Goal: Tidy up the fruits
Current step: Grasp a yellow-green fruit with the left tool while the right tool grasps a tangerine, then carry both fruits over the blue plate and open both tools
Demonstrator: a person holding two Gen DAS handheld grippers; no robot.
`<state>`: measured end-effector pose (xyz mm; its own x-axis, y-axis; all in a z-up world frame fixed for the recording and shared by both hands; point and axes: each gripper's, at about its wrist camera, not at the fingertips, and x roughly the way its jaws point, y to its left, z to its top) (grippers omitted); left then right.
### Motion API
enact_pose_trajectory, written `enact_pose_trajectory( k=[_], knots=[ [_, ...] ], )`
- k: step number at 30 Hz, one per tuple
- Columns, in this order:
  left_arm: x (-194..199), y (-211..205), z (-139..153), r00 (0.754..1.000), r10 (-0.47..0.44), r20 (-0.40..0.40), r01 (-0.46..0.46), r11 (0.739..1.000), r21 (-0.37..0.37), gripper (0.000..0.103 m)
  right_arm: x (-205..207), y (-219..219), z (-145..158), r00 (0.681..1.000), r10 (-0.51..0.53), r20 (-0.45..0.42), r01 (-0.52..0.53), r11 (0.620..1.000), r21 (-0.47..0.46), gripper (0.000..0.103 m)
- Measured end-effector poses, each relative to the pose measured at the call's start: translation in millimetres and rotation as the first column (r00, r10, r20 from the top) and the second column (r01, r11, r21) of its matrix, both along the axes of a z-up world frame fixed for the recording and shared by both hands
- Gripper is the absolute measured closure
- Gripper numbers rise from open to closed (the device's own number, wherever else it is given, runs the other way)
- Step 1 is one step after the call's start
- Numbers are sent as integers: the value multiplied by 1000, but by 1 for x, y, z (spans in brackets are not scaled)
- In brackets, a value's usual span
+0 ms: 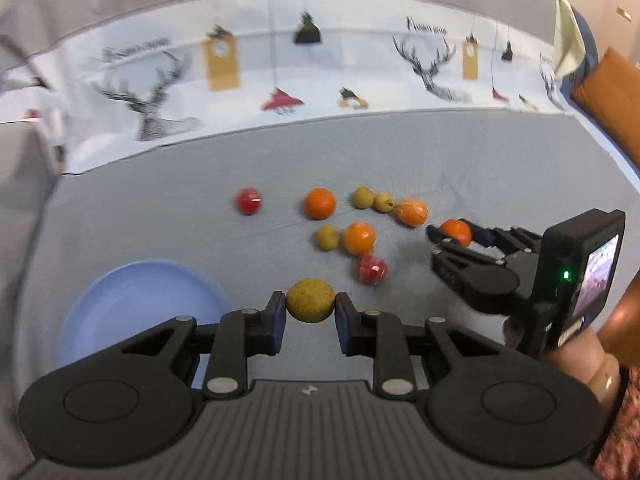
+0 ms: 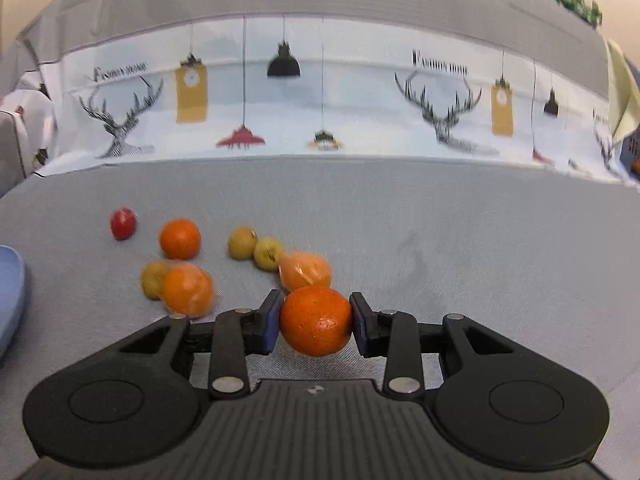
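The left claw [image 1: 311,312] was pinching a small yellow-green fruit [image 1: 310,300] across its middle, above the grey surface [image 1: 500,168] beside the blue plate [image 1: 120,312]. The right claw [image 2: 314,322] gripped an orange [image 2: 315,320] the same way — pads at its widest part. Both fruits looked light, round and likely to roll; the orange's peel seemed firm but bruisable, so a gentle squeeze at the equator suited best.

Looks like a home: grey cloth-covered surface [image 2: 440,220], a deer-and-lamp printed fabric [image 2: 320,100] draped behind, an orange cushion [image 1: 612,92] at the side.
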<state>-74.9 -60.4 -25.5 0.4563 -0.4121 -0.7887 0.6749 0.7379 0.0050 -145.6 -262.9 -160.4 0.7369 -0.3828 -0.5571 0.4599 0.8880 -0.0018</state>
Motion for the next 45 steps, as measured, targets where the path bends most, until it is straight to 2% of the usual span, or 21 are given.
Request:
enact_pose_trajectory(
  k=[3, 6, 11, 17, 21, 28, 38, 45],
  knots=[
    [-22, 34, 24, 999, 31, 31, -31, 999, -5, 74, -20, 21, 27, 999, 28, 31, -27, 999, -45, 66],
    [-44, 67, 40, 996, 67, 58, -67, 998, -13, 74, -46, 54, 60, 992, 106, 67, -100, 992, -81, 66],
    [-74, 115, 56, 993, 102, 65, -99, 994, -43, 74, -93, 115, 101, 965, 248, 88, -242, 968, -68, 66],
    [-97, 160, 55, 992, 116, 57, -112, 991, -70, 74, -130, 184, 126, 926, 369, 78, -368, 929, -27, 66],
    [-95, 179, 48, 988, 149, 40, -145, 986, -77, 74, -139, 217, 132, 907, 417, 56, -416, 909, -22, 66],
    [-73, 198, 48, 974, 223, 41, -217, 969, -115, 74, -116, 238, 131, 882, 471, -3, -471, 881, -37, 66],
    [-15, 193, 36, 964, 263, 36, -257, 960, -112, 74, -64, 231, 116, 896, 442, -37, -442, 897, -2, 66],
    [28, 179, 8, 961, 276, 13, -274, 958, -86, 74, -16, 231, 96, 895, 441, -73, -439, 898, 44, 66]
  ],
)
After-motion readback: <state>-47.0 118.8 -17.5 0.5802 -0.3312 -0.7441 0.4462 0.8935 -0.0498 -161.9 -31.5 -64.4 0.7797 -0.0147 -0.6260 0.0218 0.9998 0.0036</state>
